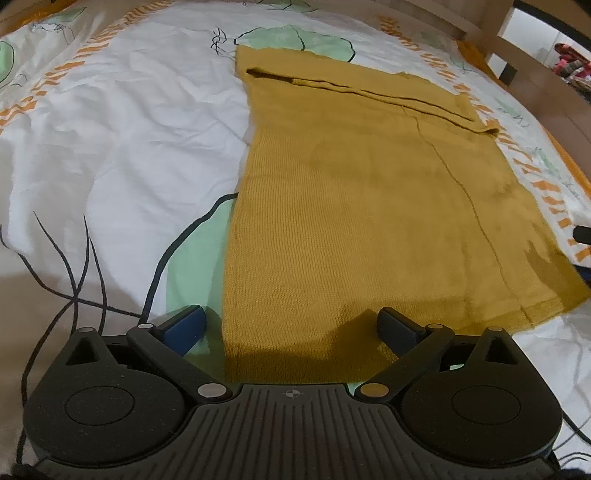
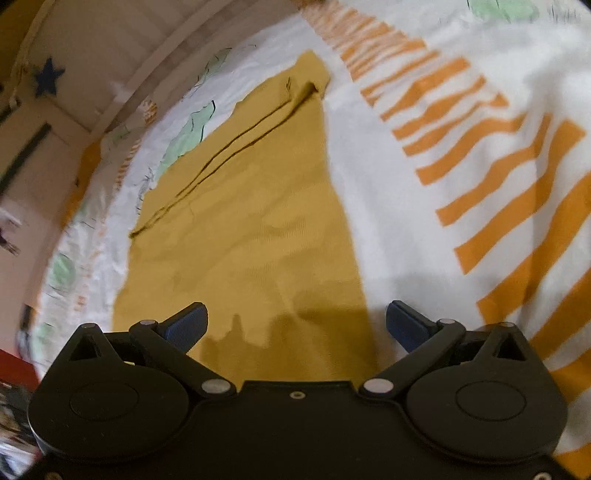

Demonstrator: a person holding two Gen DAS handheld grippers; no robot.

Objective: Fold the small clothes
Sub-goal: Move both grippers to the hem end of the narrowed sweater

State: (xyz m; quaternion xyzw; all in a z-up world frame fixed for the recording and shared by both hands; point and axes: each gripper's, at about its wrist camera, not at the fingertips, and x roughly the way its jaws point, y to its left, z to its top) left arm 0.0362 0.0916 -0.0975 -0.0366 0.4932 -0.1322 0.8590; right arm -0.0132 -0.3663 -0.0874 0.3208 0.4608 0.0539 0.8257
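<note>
White bedding [image 1: 122,122] with green leaves and orange stripes fills both views, and on it lies our mustard knit garment [image 1: 332,221], flat, sleeves folded across its far end. Our left gripper [image 1: 291,326] hovers over the near hem, fingers spread wide, nothing held. Our right gripper [image 2: 297,323] — equally wide, empty — straddles the garment's right edge. Only the right view shows a blue star [image 2: 48,79] far left; wooden furniture [image 1: 491,33] shows far right in the left view.

bed sheet [image 1: 129,122] white, creased, green leaf shapes, orange stripes | wooden bed frame [image 1: 476,22] at far edge | blue star [image 2: 48,77] on wall
</note>
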